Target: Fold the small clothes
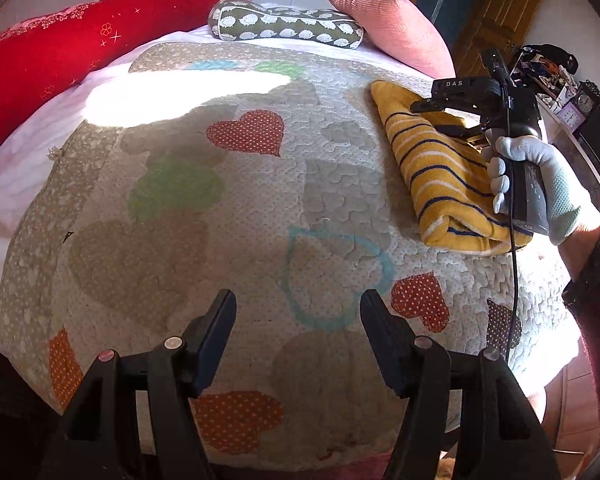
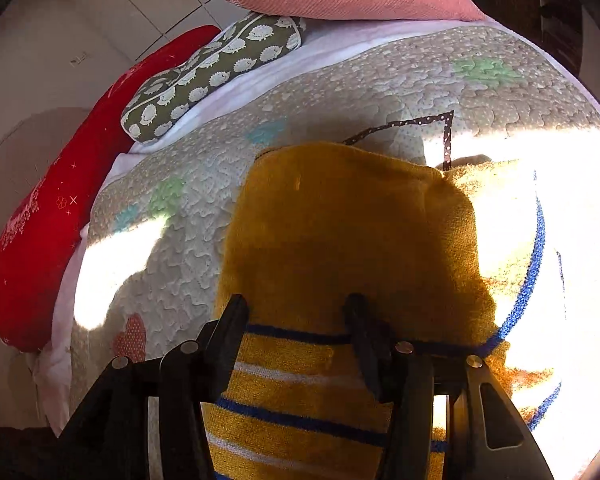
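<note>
A folded yellow garment with blue and white stripes point(image 1: 440, 168) lies on the heart-patterned quilt point(image 1: 240, 208) at the right. My right gripper point(image 1: 432, 106), held in a gloved hand, hovers just over its far end. In the right wrist view the garment point(image 2: 340, 240) fills the centre and my right gripper point(image 2: 296, 308) stands open with its fingers resting on or just above the cloth, holding nothing. My left gripper point(image 1: 298, 304) is open and empty above the bare quilt, well left of the garment.
A red cushion point(image 1: 60, 60), a green hedgehog-print bolster point(image 1: 288, 26) and a pink pillow point(image 1: 384, 24) line the far edge of the bed. A cluttered dresser point(image 1: 560, 80) and a wooden door point(image 1: 496, 12) stand to the right. Bright sun patches fall on the quilt.
</note>
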{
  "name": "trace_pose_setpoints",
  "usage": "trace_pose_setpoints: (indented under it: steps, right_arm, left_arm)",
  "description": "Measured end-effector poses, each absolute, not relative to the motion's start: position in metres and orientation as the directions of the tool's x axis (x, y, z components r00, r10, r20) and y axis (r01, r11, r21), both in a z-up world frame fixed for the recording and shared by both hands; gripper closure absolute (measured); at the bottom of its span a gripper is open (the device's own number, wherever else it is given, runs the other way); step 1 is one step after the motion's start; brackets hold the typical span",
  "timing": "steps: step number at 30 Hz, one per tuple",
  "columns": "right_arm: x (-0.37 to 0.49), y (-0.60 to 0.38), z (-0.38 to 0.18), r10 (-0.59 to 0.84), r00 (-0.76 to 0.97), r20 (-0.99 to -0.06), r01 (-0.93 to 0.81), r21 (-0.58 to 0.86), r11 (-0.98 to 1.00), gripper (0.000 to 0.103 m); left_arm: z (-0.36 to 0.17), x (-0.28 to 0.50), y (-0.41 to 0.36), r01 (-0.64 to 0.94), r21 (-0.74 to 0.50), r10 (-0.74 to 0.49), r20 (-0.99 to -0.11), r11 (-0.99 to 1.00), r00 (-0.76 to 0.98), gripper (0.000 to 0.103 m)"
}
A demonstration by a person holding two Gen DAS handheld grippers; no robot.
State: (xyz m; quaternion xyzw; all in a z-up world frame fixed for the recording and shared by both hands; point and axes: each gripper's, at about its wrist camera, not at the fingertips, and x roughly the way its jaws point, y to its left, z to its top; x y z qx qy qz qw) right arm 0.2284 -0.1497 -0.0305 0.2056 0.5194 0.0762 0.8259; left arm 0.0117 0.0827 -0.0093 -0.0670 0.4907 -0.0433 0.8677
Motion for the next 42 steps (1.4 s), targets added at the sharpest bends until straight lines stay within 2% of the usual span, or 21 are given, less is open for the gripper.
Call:
trace_pose_setpoints:
  steps: [6,8,10,13,16,19,21,23,25,29,31,33,37,42]
  right_arm:
    - [0.171,-0.181,0.012,0.368,0.621,-0.692,0.06,0.51,0.858,0.046]
    - [0.153,-0.203,0.006,0.331,0.632,-0.7,0.124,0.514,0.849,0.045]
    - [0.144,-0.224,-0.01,0.327,0.602,-0.728,0.171,0.518,0.838,0.049]
    - [0.119,-0.246,-0.001,0.331,0.638,-0.695,0.185,0.555,0.811,0.047]
    - [0.078,-0.244,0.022,0.311,0.678,-0.666,0.127,0.523,0.842,0.046]
    - [0.031,-0.232,0.032,0.282,0.682,-0.675,0.098,0.467,0.879,0.046]
    - [-0.002,-0.221,0.033,0.237,0.682,-0.692,0.084,0.396,0.915,0.046]
    - [-0.029,-0.208,0.033,0.189,0.686,-0.703,0.072,0.323,0.944,0.045]
    - [-0.051,-0.196,0.027,0.176,0.678,-0.714,0.075,0.305,0.949,0.043]
    - [-0.075,-0.178,0.003,0.2,0.629,-0.751,0.117,0.345,0.931,0.043]
    - [-0.081,-0.172,-0.003,0.19,0.619,-0.762,0.136,0.342,0.93,0.043]
    - [-0.085,-0.168,-0.007,0.137,0.614,-0.778,0.16,0.292,0.943,0.043]
    - [-0.086,-0.168,-0.012,0.058,0.6,-0.798,0.178,0.204,0.963,0.043]
    - [-0.094,-0.168,-0.011,-0.006,0.601,-0.799,0.187,0.133,0.973,0.043]
  left_arm:
    - [-0.005,0.008,0.077,0.023,-0.124,-0.116,-0.831,0.992,0.544,0.039]
    - [-0.001,0.004,0.073,0.031,-0.113,-0.111,-0.825,0.993,0.554,0.039]
    - [0.004,-0.002,0.068,0.033,-0.09,-0.093,-0.815,0.995,0.571,0.039]
    - [0.014,-0.012,0.061,0.038,-0.043,-0.057,-0.792,0.998,0.608,0.031]
    - [0.024,-0.022,0.054,0.031,0.001,-0.02,-0.755,1.0,0.655,0.025]
    - [0.031,-0.029,0.044,0.039,0.033,-0.003,-0.729,0.999,0.685,0.024]
    - [0.038,-0.036,0.037,0.032,0.058,0.017,-0.692,0.998,0.722,0.022]
    - [0.046,-0.047,0.03,0.021,0.089,0.039,-0.626,0.996,0.779,0.009]
    - [0.055,-0.06,0.022,-0.002,0.127,0.072,-0.553,0.992,0.83,0.001]
    - [0.068,-0.068,0.006,-0.002,0.149,0.075,-0.481,0.989,0.873,0.0]
    - [0.066,-0.054,-0.003,0.066,0.139,0.016,-0.519,0.988,0.855,0.0]
    - [0.056,-0.033,-0.014,0.129,0.133,-0.023,-0.603,0.983,0.797,0.0]
    - [0.025,-0.017,-0.018,0.126,0.05,-0.053,-0.712,0.991,0.7,0.0]
    - [-0.011,-0.027,-0.025,0.133,0.029,-0.06,-0.784,0.991,0.618,0.0]
